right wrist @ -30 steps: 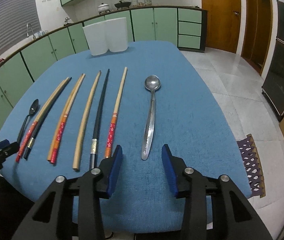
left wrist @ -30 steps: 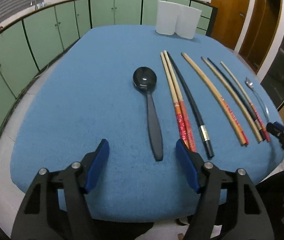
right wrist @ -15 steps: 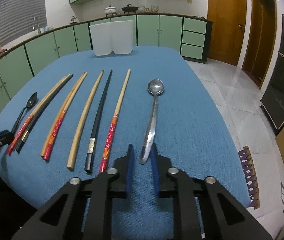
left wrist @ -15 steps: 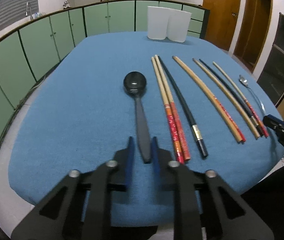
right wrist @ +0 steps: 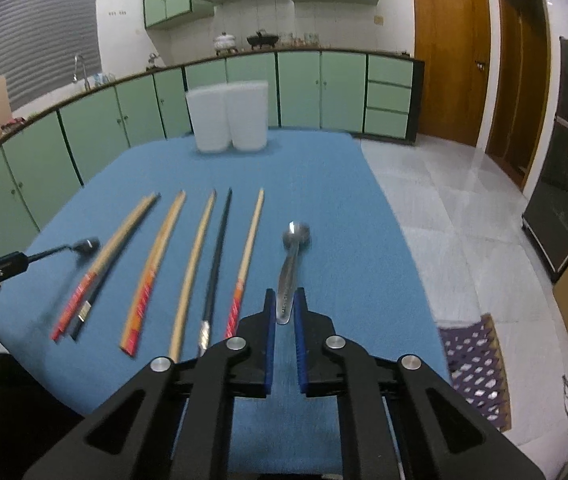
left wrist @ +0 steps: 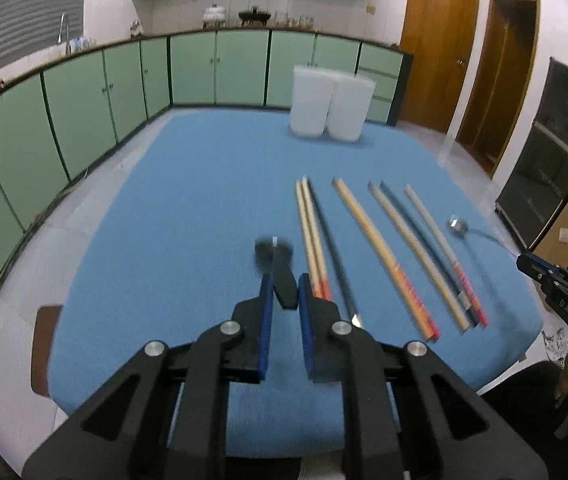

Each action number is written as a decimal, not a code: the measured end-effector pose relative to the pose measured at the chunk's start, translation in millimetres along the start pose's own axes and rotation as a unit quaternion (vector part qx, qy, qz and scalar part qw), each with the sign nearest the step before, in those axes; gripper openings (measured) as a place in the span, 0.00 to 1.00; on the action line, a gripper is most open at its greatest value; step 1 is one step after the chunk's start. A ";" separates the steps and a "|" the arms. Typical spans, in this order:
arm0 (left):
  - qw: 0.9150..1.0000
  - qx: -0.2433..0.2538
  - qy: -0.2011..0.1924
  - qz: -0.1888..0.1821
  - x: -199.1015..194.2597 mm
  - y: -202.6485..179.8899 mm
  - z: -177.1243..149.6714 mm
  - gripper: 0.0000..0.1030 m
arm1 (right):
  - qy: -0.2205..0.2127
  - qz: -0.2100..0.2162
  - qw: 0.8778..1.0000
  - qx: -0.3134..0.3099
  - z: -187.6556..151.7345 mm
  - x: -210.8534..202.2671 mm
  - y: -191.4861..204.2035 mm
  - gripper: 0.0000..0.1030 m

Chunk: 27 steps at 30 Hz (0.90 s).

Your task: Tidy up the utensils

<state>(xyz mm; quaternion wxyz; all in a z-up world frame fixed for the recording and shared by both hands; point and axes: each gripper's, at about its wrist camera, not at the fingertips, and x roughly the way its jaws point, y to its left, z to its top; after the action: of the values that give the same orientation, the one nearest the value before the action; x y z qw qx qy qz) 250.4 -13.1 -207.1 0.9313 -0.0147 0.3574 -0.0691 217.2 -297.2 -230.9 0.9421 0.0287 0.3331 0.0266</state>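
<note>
My left gripper (left wrist: pixel 285 289) is shut on the handle of a black spoon (left wrist: pixel 279 264) and holds it lifted off the blue table (left wrist: pixel 187 208). My right gripper (right wrist: pixel 285 304) is shut on the handle of a metal spoon (right wrist: pixel 292 256), also lifted. Several chopsticks, wooden with red ends and black ones (right wrist: pixel 215 256), lie in a row on the table between the two spoons. They also show in the left wrist view (left wrist: pixel 380 252). Two white containers (right wrist: pixel 229 116) stand side by side at the table's far edge; they also show in the left wrist view (left wrist: pixel 330 106).
Green cabinets (left wrist: pixel 83 96) run along the wall behind and to the left of the table. A tiled floor (right wrist: pixel 464 208) and wooden doors (right wrist: pixel 448 52) lie to the right. A patterned mat (right wrist: pixel 476 364) lies on the floor by the table's near right corner.
Both grippers went from open to shut on their spoon handles, then rose with the spoons off the table. The chopsticks have not moved.
</note>
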 end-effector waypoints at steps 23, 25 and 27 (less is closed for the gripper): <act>0.998 0.017 -0.042 -0.035 -4.7 7.2 72.2 0.11 | 0.000 0.045 0.998 -0.049 104.7 7.5 -7.4 0.08; 0.998 0.020 -0.047 -0.039 -5.8 5.6 80.9 0.11 | 0.000 0.049 0.997 -0.054 111.0 7.6 -7.3 0.08; 0.998 0.022 -0.050 -0.044 -5.5 5.5 89.4 0.11 | 0.000 0.056 0.997 -0.057 119.1 7.7 -6.1 0.08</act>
<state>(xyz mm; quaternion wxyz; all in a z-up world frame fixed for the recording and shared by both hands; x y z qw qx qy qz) 306.8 -8.8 -137.4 0.9440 -0.0137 0.3083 -0.1170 298.3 -307.2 -143.7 0.9394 -0.0065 0.3285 0.0982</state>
